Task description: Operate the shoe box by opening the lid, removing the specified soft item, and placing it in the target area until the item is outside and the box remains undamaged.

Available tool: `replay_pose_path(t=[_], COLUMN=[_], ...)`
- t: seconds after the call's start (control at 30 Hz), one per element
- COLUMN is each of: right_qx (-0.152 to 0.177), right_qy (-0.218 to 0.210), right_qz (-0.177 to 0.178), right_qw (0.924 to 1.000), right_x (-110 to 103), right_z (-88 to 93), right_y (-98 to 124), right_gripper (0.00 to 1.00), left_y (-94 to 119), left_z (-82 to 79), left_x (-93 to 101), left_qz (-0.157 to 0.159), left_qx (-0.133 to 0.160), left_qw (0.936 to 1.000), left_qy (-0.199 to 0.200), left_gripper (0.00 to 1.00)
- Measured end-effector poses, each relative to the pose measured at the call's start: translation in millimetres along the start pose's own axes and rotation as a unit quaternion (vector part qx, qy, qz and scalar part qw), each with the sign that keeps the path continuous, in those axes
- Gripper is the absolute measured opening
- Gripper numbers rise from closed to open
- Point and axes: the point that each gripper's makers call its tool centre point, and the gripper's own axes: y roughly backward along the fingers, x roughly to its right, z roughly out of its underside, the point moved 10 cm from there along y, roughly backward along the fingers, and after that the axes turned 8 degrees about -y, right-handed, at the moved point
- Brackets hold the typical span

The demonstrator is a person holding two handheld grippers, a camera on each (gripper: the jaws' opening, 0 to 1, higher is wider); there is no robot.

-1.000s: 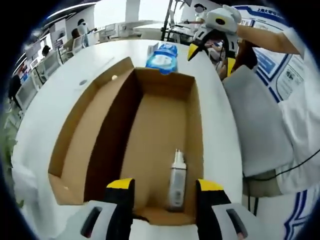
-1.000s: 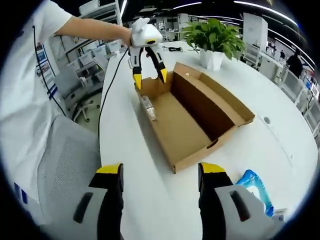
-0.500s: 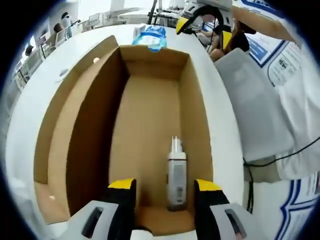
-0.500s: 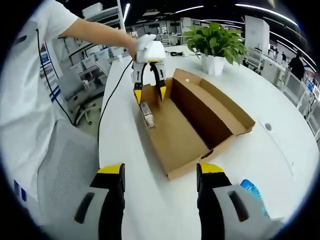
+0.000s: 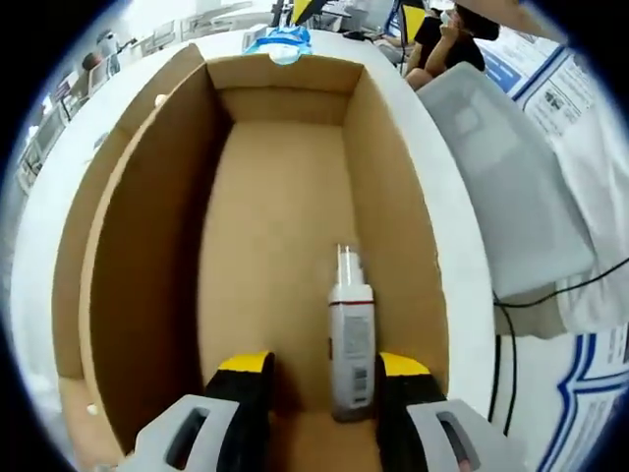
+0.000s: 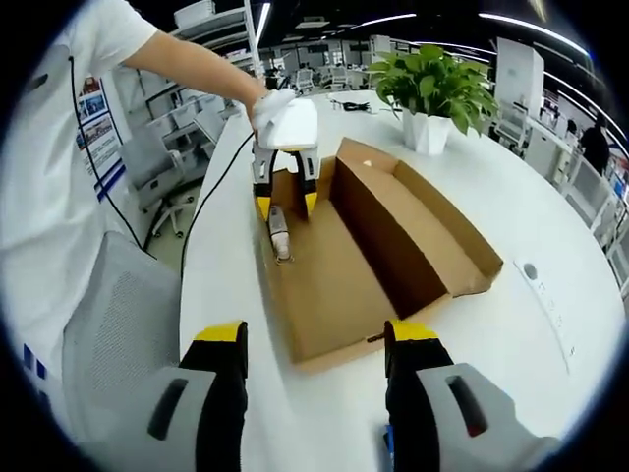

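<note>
The shoe box [image 5: 275, 197] is being seen as matt brown cardboard, plain inside. The bottle [image 5: 351, 334] is being shown as smooth, slightly glossy plastic with a printed label. The table [image 6: 511, 315] is being rendered as smooth white laminate with soft sheen.

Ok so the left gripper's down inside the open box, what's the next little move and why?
Probably ease the left gripper a little lower and close on the spray bottle. Its jaws are open, the bottle lies flat on the box floor between their tips, close to the right one.
</note>
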Motion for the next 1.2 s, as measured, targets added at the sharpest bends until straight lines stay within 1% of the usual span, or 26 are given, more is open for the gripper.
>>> replay_pose_path(t=[0.23, 0.37, 0.5, 0.8, 0.93, 1.0, 1.07, 1.2], right_qx=[0.001, 0.000, 0.002, 0.008, 0.009, 0.010, 0.011, 0.012], right_qy=[0.003, 0.003, 0.006, 0.008, 0.008, 0.008, 0.009, 0.009], right_qz=[-0.001, 0.000, 0.000, 0.000, -0.001, -0.001, 0.000, 0.003], right_qw=[1.0000, 1.0000, 1.0000, 0.9999, 0.9999, 0.9999, 0.9999, 0.9999], right_x=[6, 11, 6, 7, 8, 8, 9, 8], right_z=[-1.6, -0.7, -2.2, -4.7, -5.1, -4.9, -5.0, -5.6], right_y=[-1, -1, -1, -4, -5, -5, -5, -4], right_gripper=[0.52, 0.51, 0.51, 0.49, 0.49, 0.49, 0.49, 0.48], left_y=[-7, -9, -11, -16, -20, -23, -23, -24], left_z=[-0.7, 0.4, 1.8, 2.4, 1.9, 0.6, -0.9, -0.9], left_x=[1.9, 0.0, -1.2, -1.3, 0.1, 2.7, 3.6, 4.6], left_qz=[-0.006, -0.018, -0.021, -0.029, -0.044, -0.042, -0.048, -0.053], left_qx=[-0.013, -0.019, -0.022, -0.034, -0.049, -0.054, -0.063, -0.065], left_qw=[0.9996, 0.9991, 0.9991, 0.9982, 0.9959, 0.9953, 0.9938, 0.9932], left_qy=[-0.023, -0.032, -0.031, -0.041, -0.061, -0.068, -0.078, -0.081], left_gripper=[0.42, 0.41, 0.37, 0.31, 0.27, 0.25, 0.24, 0.23])
